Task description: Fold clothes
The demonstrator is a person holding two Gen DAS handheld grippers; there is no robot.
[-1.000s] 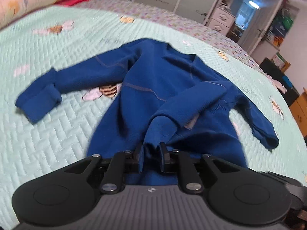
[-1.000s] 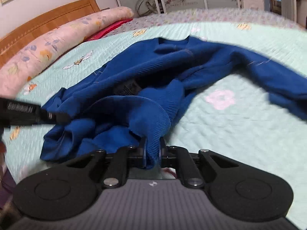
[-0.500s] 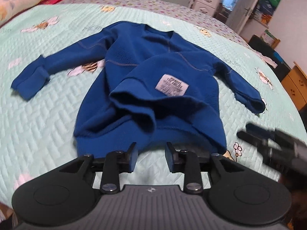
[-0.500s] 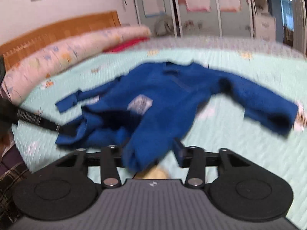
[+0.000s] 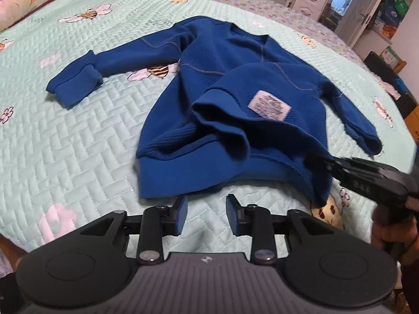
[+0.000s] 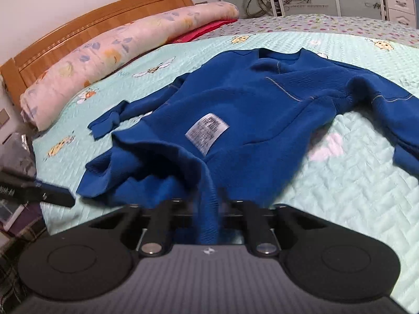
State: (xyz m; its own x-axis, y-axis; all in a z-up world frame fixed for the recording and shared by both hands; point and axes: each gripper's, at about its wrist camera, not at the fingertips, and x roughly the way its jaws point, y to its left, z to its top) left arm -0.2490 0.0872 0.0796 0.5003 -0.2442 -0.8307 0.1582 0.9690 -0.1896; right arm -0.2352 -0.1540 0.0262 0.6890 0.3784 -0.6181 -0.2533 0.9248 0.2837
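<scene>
A blue sweater (image 5: 251, 83) lies spread on a bed covered by a pale green quilt (image 5: 78, 141) printed with bees and flowers. Its neck points away from both claws and its hem lies nearest them. The lower part of the sweater is turned up over the body, so a white care label (image 5: 269, 104) on the inside shows.

The left claw (image 5: 206, 213) hovers just short of the hem, its two fingers spread well apart with nothing between them; bare quilt shows in the gap. The hem lies just ahead of its fingertips, not touching them. One sleeve stretches out ahead and to the left of this claw, ending in a folded cuff (image 5: 76, 83). The other sleeve runs off to the right.

The right claw (image 6: 209, 209) sits at the sweater's near right corner. A fold of the hem hangs down between its fingers. The fingers are blurred, and it is not clear whether they are pressed onto the cloth. In the left wrist view, this claw reaches in from the right, its tip at the edge of the raised cloth.

Beyond the sweater, to the left of the right claw, a long flowered pillow (image 6: 110, 52) lies along a wooden headboard (image 6: 91, 26).
</scene>
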